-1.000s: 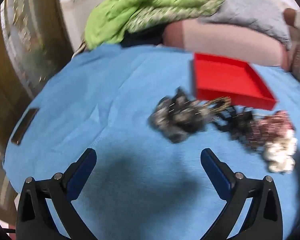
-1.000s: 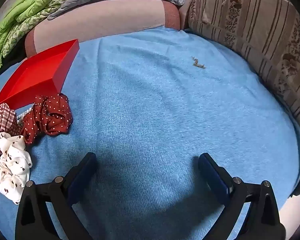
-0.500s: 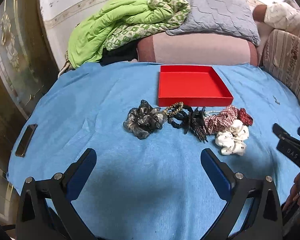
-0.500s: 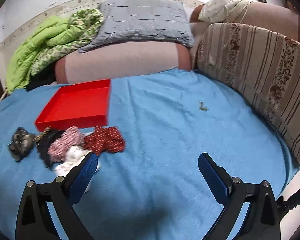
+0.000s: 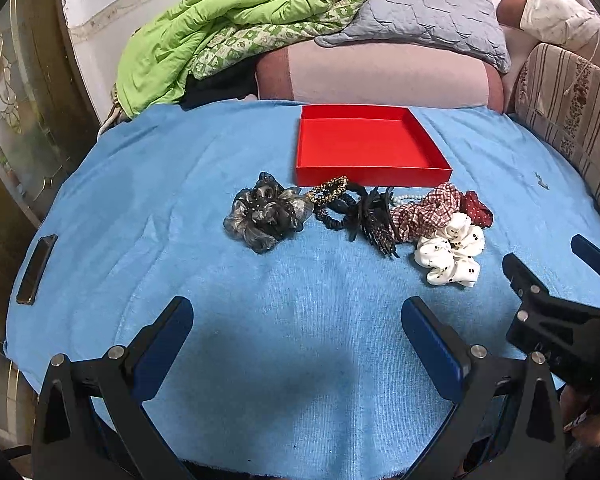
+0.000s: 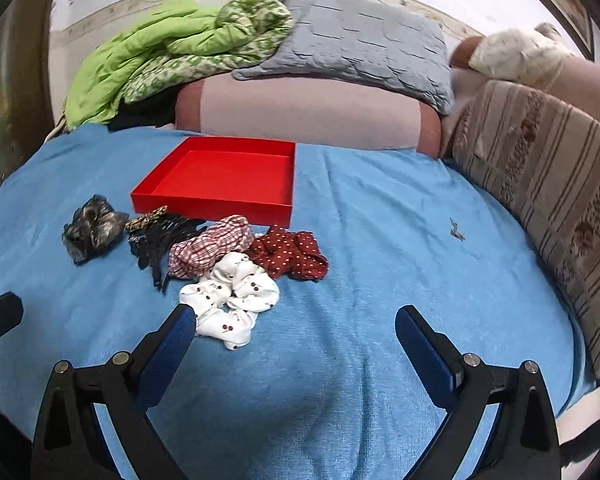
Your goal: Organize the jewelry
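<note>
An empty red tray (image 5: 370,148) (image 6: 220,186) lies on the blue cloth. In front of it runs a row of hair accessories: a grey-black flower scrunchie (image 5: 266,212) (image 6: 92,228), a leopard-print band (image 5: 328,190), a black claw clip (image 5: 378,220) (image 6: 156,240), a red checked scrunchie (image 5: 426,210) (image 6: 210,244), a dark red dotted scrunchie (image 5: 476,208) (image 6: 290,254), a white dotted scrunchie (image 5: 452,254) (image 6: 232,298) and a pearl strand (image 5: 406,199). My left gripper (image 5: 298,332) hangs open, short of the row. My right gripper (image 6: 296,340) is open, its left finger beside the white scrunchie.
A dark phone (image 5: 36,268) lies at the cloth's left edge. Behind the tray are a pink bolster (image 5: 380,76), a green blanket (image 5: 220,36) and a grey pillow (image 6: 360,48). A striped cushion (image 6: 548,184) borders the right. A small metal piece (image 6: 456,230) lies apart.
Both grippers have pulled back and risen, so the whole row and tray now sit farther ahead. The right gripper has turned left toward the scrunchies. Both stay open.
</note>
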